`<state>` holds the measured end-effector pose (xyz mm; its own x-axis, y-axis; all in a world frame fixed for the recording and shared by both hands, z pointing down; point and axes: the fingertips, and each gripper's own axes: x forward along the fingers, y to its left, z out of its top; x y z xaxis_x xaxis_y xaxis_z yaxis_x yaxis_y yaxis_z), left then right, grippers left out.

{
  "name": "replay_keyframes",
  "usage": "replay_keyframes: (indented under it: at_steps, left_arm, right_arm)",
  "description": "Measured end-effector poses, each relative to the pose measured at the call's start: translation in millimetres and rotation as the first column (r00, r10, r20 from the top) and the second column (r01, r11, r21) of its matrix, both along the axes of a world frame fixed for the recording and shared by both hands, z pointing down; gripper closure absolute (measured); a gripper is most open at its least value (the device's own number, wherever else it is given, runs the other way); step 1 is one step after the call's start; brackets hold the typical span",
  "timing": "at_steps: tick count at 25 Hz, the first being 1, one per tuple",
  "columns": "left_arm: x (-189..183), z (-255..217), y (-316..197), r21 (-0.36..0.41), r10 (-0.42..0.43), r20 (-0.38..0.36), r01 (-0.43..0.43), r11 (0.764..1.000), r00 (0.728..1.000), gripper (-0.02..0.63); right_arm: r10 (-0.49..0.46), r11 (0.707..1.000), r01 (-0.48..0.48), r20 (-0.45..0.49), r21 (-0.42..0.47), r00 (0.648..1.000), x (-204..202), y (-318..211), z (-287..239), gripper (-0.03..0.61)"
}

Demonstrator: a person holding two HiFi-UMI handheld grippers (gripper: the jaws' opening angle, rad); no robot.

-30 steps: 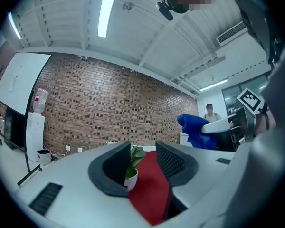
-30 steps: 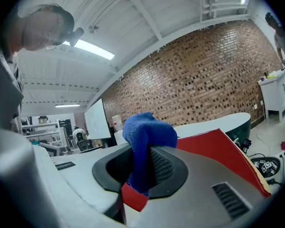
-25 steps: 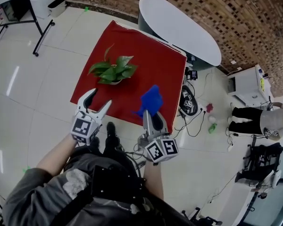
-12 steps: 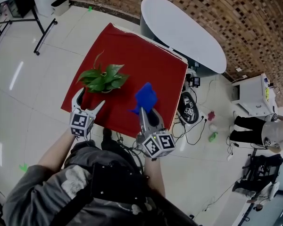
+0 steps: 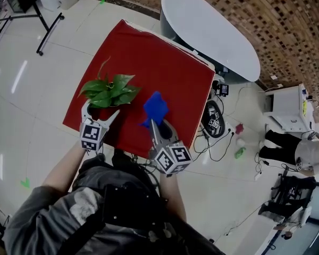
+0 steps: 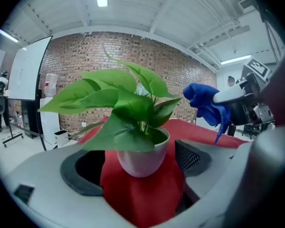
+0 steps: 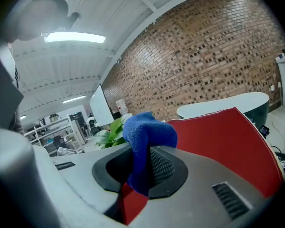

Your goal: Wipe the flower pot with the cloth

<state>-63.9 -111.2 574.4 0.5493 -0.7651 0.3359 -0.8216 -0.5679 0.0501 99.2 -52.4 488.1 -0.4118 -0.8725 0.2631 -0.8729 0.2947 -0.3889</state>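
A leafy green plant (image 5: 107,92) in a small white flower pot (image 6: 141,156) stands near the front left corner of the red table (image 5: 167,70). My left gripper (image 5: 101,112) is at the pot. Its jaws are opening and stand on either side of the pot, with gaps showing between the pads (image 6: 192,156) and the pot. My right gripper (image 5: 155,123) is shut on a bunched blue cloth (image 5: 156,107), which is held above the table's front edge, to the right of the plant. In the right gripper view the cloth (image 7: 145,139) sticks up from between the jaws.
A white oval table (image 5: 212,33) stands behind the red one. Cables and small devices (image 5: 212,118) lie on the floor at the right, near a white cabinet (image 5: 287,102) and a person (image 5: 303,147). A whiteboard stand (image 5: 42,28) is at the far left.
Both grippers have moved forward and down toward the table's near edge. The left jaws have widened and now flank the pot. The cloth stays clamped in the right gripper.
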Motion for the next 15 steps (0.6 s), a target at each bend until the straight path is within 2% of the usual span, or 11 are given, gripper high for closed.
replay_keyframes:
  at_steps: [4,7,11,15]
  left_arm:
    - [16.3,-8.8,-21.6,0.017,-0.008,0.009,0.007,1.0,1.0,0.155]
    - [25.1,-12.6,-26.9,0.049,0.008,0.057,-0.01,0.999,0.998,0.155]
    - [27.1,-12.7,-35.3,0.053,-0.039,0.063,0.036,0.998,0.997,0.166]
    - [34.2,-8.8,-35.6,0.067,-0.01,0.09,0.004,0.998,0.996,0.172]
  right_arm:
    - [-0.033,0.999,0.033,0.006,-0.043,0.999,3.8,-19.8,8.1,0.502]
    - [-0.052,0.994,0.052,0.002,-0.095,0.999,0.2,-24.7,20.3,0.502]
    - [-0.061,0.984,0.065,0.03,-0.164,0.998,1.0,-30.7,37.9,0.502]
    - [-0.105,0.973,0.116,0.065,-0.199,0.992,3.0,-44.0,54.3,0.502]
